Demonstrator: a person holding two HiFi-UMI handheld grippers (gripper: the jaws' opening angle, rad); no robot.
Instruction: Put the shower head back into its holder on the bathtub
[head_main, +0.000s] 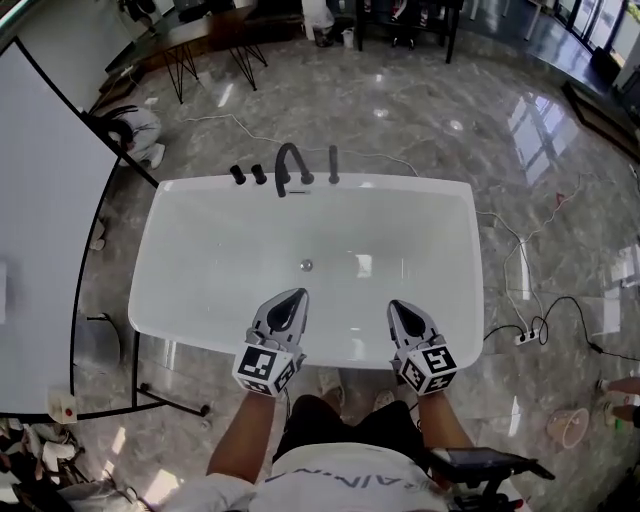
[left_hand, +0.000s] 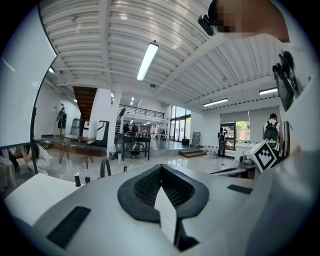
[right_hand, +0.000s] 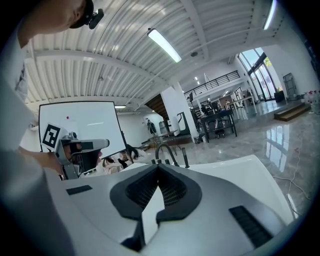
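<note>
The left gripper (left_hand: 161, 170) has its jaws pressed together with nothing between them. The right gripper (right_hand: 158, 171) is the same, tips meeting, empty. Both hang at lower centre of the head view, over the near rim of the white bathtub (head_main: 200, 190). The slim black shower head (head_main: 333, 165) stands upright at upper centre on the far rim, just right of the curved spout (head_main: 288, 165).

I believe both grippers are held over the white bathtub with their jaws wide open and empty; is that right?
Not quite: the jaws are closed, not open. The left gripper and right gripper are held over the white bathtub with jaws together and empty, as each gripper view shows.
</note>
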